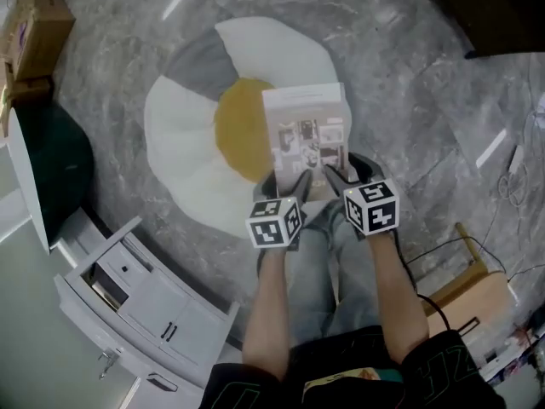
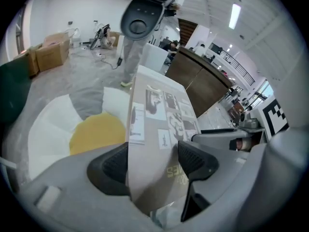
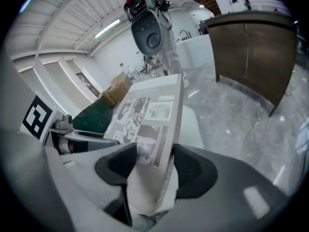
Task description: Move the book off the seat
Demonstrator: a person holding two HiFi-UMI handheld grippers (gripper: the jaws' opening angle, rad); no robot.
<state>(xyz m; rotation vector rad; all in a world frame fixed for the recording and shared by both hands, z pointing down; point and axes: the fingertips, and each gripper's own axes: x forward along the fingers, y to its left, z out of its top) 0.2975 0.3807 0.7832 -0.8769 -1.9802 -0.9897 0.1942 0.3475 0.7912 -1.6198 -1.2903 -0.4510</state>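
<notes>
A flower-shaped floor cushion (image 1: pixel 183 135) with white petals, one grey petal and a yellow centre lies on the grey marble floor (image 1: pixel 409 66). Over its right side is a pale-covered book (image 1: pixel 306 130) printed with small photographs, its near edge gripped by the left tool (image 1: pixel 288 181) and the right tool (image 1: pixel 341 175). A brown cardboard box (image 1: pixel 34 28) sits far left, and a white cabinet (image 1: pixel 145 305) lower left.
</notes>
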